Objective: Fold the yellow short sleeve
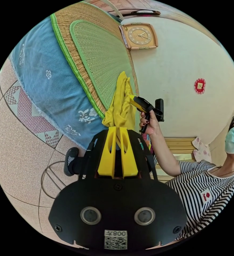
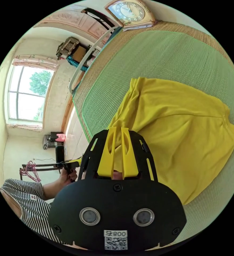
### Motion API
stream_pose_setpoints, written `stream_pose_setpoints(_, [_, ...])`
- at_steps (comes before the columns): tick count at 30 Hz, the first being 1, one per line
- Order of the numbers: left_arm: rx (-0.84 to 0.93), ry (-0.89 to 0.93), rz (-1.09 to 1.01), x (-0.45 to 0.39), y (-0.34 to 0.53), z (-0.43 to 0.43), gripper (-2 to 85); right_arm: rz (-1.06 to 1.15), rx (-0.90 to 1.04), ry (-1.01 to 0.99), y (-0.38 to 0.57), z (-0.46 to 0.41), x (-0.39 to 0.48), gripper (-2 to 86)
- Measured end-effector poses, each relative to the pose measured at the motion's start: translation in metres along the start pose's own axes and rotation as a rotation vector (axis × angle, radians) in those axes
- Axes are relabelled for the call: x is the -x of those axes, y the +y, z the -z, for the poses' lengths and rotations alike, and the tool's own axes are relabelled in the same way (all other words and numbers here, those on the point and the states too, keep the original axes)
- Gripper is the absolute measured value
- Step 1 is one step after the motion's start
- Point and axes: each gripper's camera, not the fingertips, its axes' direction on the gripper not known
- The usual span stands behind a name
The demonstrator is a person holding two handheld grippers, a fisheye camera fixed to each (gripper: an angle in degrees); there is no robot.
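Observation:
The yellow short sleeve shirt [image 1: 121, 104] rises bunched from my left gripper [image 1: 117, 130], whose yellow jaws are shut on a fold of it. A hand holds my right gripper [image 1: 131, 98] at the shirt's other side, its tip against the cloth. In the right gripper view most of the shirt [image 2: 181, 138] lies spread on the green mat [image 2: 162, 58], with one edge lifted. My right gripper [image 2: 118, 130] has its jaws close together on that edge. The left gripper [image 2: 79, 161] sits low at the left in a hand, partly hidden.
The green mat [image 1: 101, 56] covers a bed with a blue sheet [image 1: 47, 80] hanging over its side onto a tiled floor [image 1: 15, 149]. A clock [image 1: 139, 36] leans at the bed's far end. A person in a striped top [image 1: 202, 192] stands close. A window [image 2: 29, 93] is beyond.

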Motion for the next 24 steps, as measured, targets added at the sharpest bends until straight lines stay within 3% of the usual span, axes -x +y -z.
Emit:
stream_pose_setpoints(9, [-0.004, 0.008, -0.061, -0.021, 0.019, 0.023, 0.7, 0.062, -0.034, 0.060, -0.001, 0.004, 0.046, 0.4])
stream_pose_setpoints(17, [0.093, -0.205, -0.120, -0.032, 0.022, 0.003, 0.2, 0.102, 0.074, 0.184, 0.051, -0.046, 0.096, 0.2])
stream_pose_setpoints(24, [0.088, -0.150, -0.163, -0.039, 0.044, 0.013, 0.1, 0.102, 0.127, 0.300, 0.060, -0.076, 0.119, 0.2])
